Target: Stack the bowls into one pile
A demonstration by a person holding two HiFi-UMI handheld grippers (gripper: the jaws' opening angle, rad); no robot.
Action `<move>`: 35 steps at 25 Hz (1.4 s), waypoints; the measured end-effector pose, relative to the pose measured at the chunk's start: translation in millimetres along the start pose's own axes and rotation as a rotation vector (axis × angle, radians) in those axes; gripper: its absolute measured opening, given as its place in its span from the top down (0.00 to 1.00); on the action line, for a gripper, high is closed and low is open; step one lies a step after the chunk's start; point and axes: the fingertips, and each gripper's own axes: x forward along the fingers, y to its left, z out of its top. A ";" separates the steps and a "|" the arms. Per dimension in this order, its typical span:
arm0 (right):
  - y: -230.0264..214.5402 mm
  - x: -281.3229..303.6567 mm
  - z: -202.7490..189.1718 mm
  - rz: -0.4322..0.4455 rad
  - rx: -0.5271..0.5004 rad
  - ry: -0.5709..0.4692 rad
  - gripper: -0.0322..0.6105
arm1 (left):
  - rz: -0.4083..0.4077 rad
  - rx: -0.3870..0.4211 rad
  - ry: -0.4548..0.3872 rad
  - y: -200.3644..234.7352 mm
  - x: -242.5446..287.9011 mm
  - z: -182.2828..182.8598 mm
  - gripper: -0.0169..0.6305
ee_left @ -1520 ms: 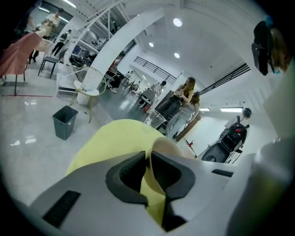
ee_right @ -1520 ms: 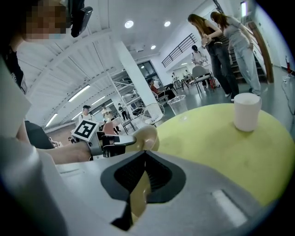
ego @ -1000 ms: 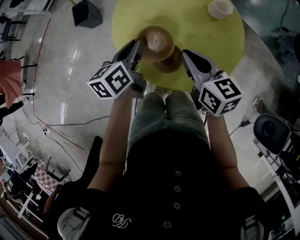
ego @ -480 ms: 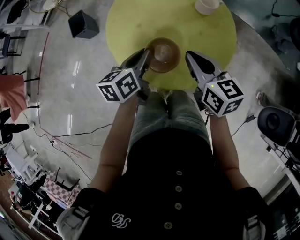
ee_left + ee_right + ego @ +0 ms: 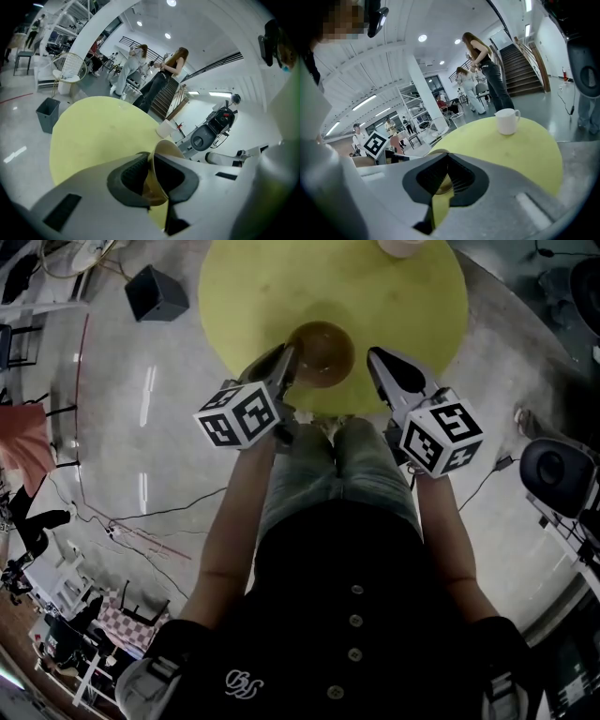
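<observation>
Both forearms reach forward, angled down at the yellow table's [image 5: 398, 306] near edge. Left gripper [image 5: 284, 360] is clamped on the brown bowl's [image 5: 321, 351] left rim. Right gripper [image 5: 380, 360] is closed and empty, just right of it.

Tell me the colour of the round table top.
The table top is plain yellow-green, with no pattern. The head view shows it best.

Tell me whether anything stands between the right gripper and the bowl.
Nothing visible does: only bare table lies between the shut right gripper and the bowl. The left gripper clamps the bowl's rim on the opposite side, and the mug stands off at the far edge.
</observation>
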 end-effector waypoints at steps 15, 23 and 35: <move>-4.9 11.6 -18.1 -0.008 0.042 0.037 0.95 | 0.035 0.027 0.041 21.0 13.0 -10.7 0.90; -2.5 14.1 -19.4 -0.005 0.039 0.045 0.95 | 0.045 0.044 0.038 21.8 12.7 -11.4 0.89; 6.6 12.5 -5.0 0.018 -0.008 0.028 0.95 | -0.024 0.091 -0.014 1.6 6.0 7.5 0.78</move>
